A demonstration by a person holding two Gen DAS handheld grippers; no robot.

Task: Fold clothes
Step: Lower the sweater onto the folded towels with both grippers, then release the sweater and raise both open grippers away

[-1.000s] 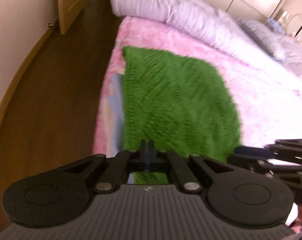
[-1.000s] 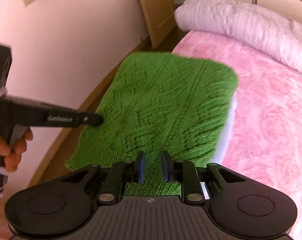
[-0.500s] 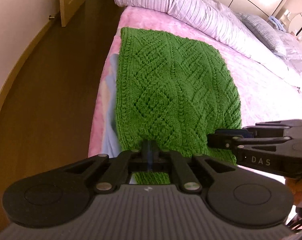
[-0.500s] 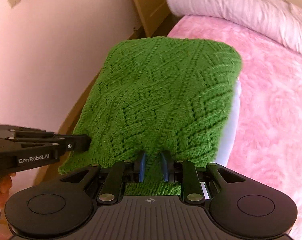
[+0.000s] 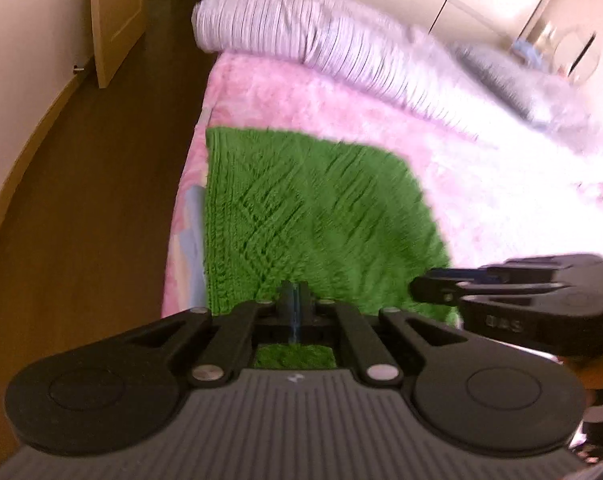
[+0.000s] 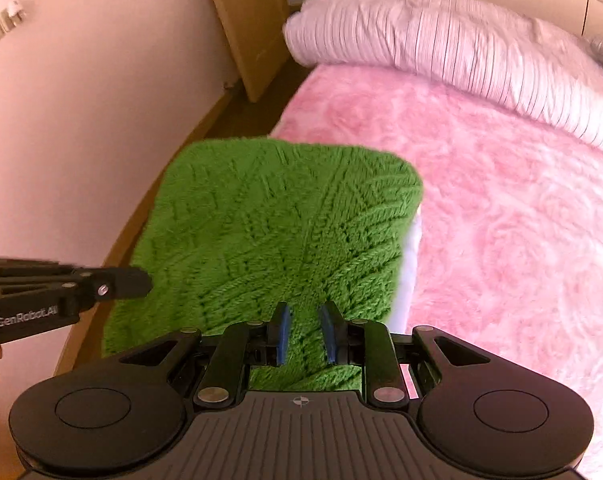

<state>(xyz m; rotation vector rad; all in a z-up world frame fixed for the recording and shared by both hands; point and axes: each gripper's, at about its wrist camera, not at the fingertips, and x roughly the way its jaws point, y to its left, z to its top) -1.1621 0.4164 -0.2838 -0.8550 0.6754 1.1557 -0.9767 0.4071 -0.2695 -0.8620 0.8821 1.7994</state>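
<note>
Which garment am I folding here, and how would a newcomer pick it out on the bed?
Start at the bed with the fluffy pink blanket and the rolled striped duvet at its far end. Along the bed's floor-side edge lies the green knit sweater, the near hem held by both grippers. It is the only green, cable-patterned thing there; a pale cloth shows beneath it.

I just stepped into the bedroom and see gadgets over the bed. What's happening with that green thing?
A person is folding a green knitted garment on the pink bedspread, a handheld gripper in each hand. The left gripper is shut on the knit's near edge. The right gripper grips a bunch of the same edge, its jaws slightly apart around it. The garment lies near the bed's edge, already a compact rectangle.
</note>
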